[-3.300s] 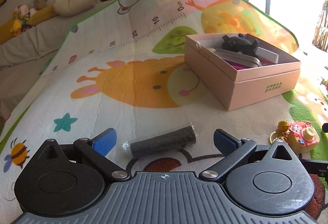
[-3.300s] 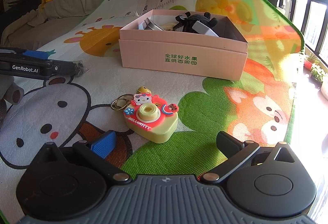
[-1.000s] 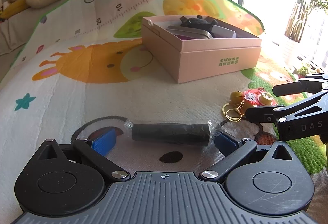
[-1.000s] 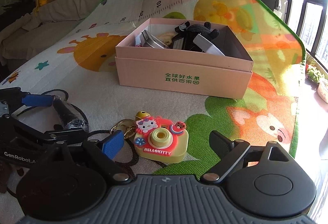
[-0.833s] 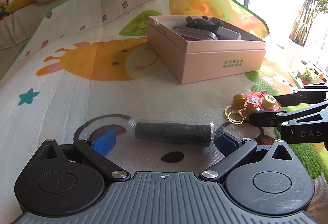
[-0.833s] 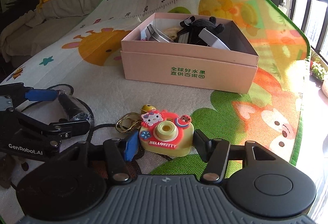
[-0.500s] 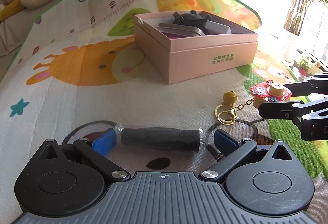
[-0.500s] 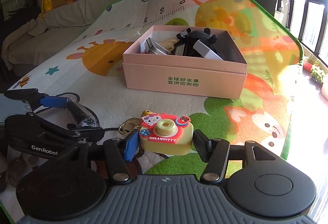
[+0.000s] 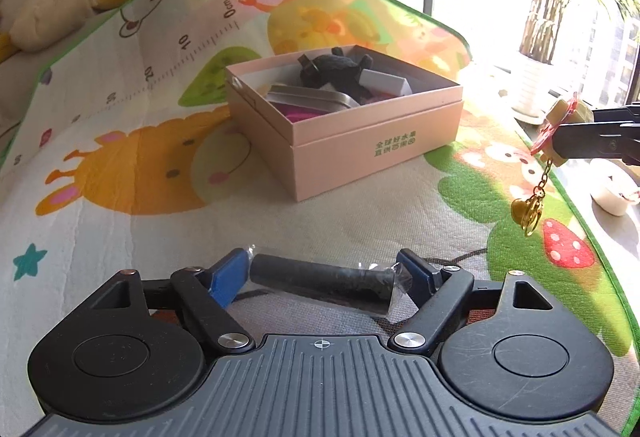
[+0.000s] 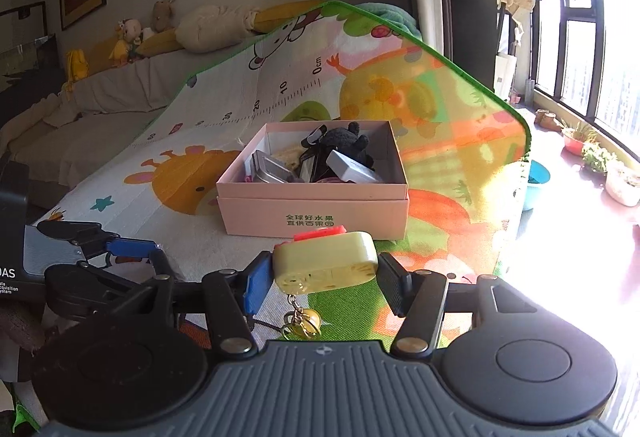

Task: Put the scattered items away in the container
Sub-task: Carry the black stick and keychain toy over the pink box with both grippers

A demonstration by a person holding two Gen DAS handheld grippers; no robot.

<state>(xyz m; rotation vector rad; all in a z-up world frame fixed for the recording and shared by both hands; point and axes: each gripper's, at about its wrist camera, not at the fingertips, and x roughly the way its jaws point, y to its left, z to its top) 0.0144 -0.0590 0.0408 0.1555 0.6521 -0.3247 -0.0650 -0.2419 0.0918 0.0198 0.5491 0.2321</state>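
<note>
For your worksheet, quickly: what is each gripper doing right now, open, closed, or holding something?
Left gripper: jaws just closed on the wrapped black roll.
Right gripper: closed on the toy camera keychain, lifted off the mat.

Your left gripper (image 9: 322,275), its jaws just closing, clamps the dark wrapped roll (image 9: 322,283) at lower centre. The pink box (image 9: 376,153) sits mid-frame; at right edge, your right gripper (image 9: 560,135) holds the toy camera keychain (image 9: 558,117).

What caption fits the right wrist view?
Right gripper holds a toy camera lifted before the pink box.
</note>
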